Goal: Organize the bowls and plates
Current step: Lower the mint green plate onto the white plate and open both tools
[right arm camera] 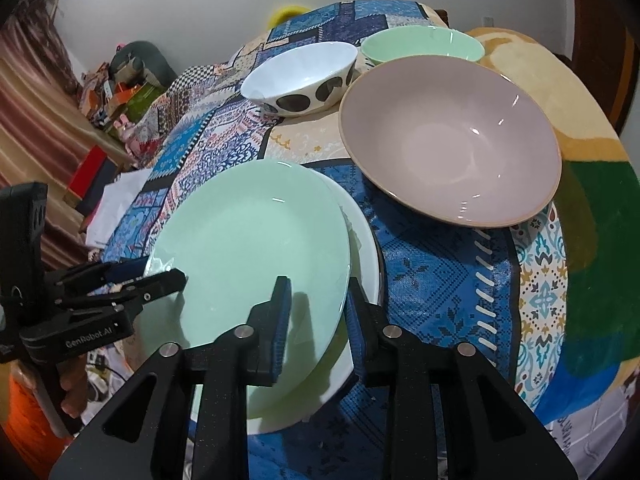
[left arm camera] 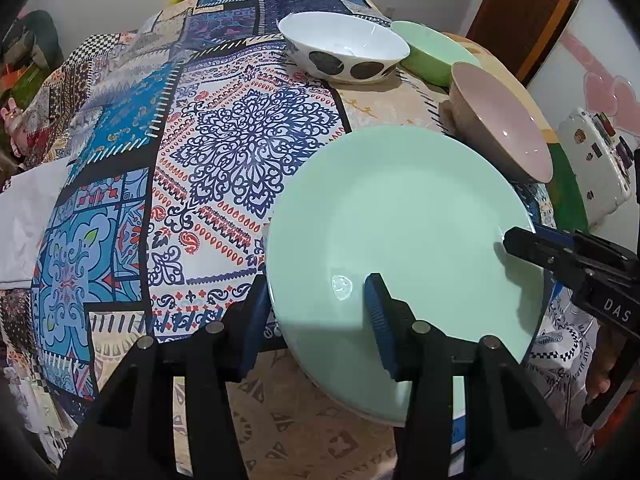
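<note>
Left gripper (left arm camera: 318, 312) stands loosened astride the green plate (left arm camera: 404, 248)'s rim; right gripper (right arm camera: 318, 316) pinches the opposite rim. Unsupported, it could tip onto the white plate (right arm camera: 362, 240).

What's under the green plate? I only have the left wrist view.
Observer: A white plate. The green plate sits over it, offset, so the white rim shows on the pink bowl's side.
Operator: Is the pink bowl touching that stack?
Observer: No. The pink bowl stands apart, and blue cloth shows between them.
Operator: Right tongs?
Observer: The right tongs straddle the green plate's rim, one finger over the plate and the other outside it, over the white plate. I cannot tell whether they pinch.
</note>
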`<state>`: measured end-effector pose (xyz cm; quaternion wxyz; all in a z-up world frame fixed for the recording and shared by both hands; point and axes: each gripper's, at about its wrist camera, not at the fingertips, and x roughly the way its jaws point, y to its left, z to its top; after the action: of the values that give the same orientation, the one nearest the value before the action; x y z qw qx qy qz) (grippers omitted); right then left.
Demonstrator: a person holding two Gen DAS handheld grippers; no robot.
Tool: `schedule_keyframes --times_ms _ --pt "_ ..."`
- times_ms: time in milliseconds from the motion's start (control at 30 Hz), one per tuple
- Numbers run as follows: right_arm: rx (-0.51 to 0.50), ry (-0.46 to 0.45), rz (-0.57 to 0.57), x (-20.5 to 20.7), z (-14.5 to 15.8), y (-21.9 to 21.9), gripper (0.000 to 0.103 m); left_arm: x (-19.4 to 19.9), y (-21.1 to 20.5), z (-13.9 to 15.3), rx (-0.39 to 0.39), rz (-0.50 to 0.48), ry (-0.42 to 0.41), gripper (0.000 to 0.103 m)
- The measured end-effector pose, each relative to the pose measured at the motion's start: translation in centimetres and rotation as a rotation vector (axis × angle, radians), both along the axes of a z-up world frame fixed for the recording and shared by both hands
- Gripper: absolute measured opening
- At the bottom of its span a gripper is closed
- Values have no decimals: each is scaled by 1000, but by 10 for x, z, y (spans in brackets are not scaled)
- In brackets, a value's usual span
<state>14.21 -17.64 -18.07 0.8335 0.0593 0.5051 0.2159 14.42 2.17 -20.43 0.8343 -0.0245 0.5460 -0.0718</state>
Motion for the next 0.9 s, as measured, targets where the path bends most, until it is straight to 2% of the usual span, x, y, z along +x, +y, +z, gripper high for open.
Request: schedule_keyframes --times_ms 100,233,500,700,767,900 --pt "-19 -25 0 -2 4 -1 30 -2 1 10 -4 5 -17 48" --pt "-36 -90 -1 -4 16 -3 38 -4 -6 36 -2 0 -90 53" --pt "-27 -228 -36 -1 55 -19 46 2 -34 78 -16 -49 -201 66" --pt "-26 -293 -90 9 73 -45 52 21 -57 85 -40 -67 -208 73" --pt "-38 -308 -118 14 75 -54 61 28 -64 84 -36 -70 -208 74" --pt "-55 -309 -151 26 72 -66 62 44 -78 80 -32 -82 -207 82"
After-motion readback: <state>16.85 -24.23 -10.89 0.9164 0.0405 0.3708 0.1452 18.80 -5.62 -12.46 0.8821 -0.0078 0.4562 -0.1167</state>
